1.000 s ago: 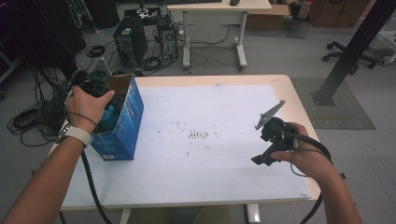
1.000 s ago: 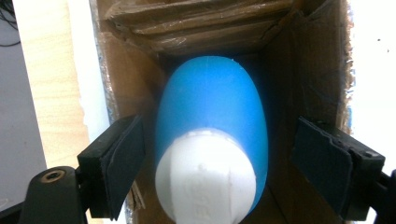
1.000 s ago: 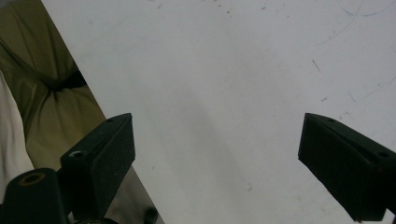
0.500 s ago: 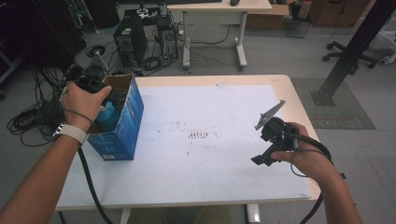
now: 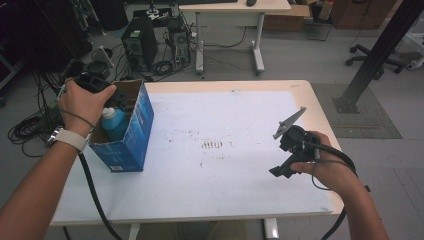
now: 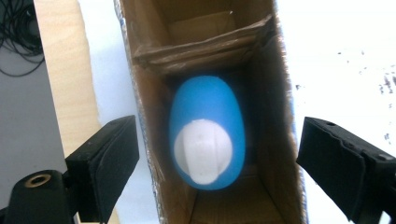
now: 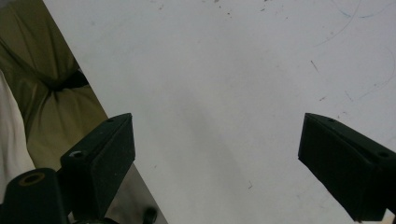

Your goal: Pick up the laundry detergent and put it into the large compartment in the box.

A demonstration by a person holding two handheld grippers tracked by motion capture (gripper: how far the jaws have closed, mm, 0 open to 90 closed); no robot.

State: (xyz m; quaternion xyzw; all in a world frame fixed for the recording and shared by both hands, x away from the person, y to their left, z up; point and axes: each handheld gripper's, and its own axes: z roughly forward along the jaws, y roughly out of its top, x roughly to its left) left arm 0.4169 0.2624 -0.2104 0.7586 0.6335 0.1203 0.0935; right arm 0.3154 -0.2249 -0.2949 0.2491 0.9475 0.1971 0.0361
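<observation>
Blue bottle point(image 6: 208, 133) stands upright, white cap point(image 6: 203, 150) up, in the near compartment of the open cardboard box point(image 5: 131, 136) at the counter's point(image 5: 225, 200) left edge; a cardboard divider point(image 6: 201, 49) closes off the cell behind it, which probably helps keep it from tipping. Left claw point(image 6: 212, 163) hangs straight above, looking down the box, its jaws having just been opening and now spread wider than the box walls, nothing gripped, so it reads as a release. Right claw point(image 7: 215, 158) is also spread and empty, parked over the bare white sheet point(image 7: 243, 84), out of the way.
</observation>
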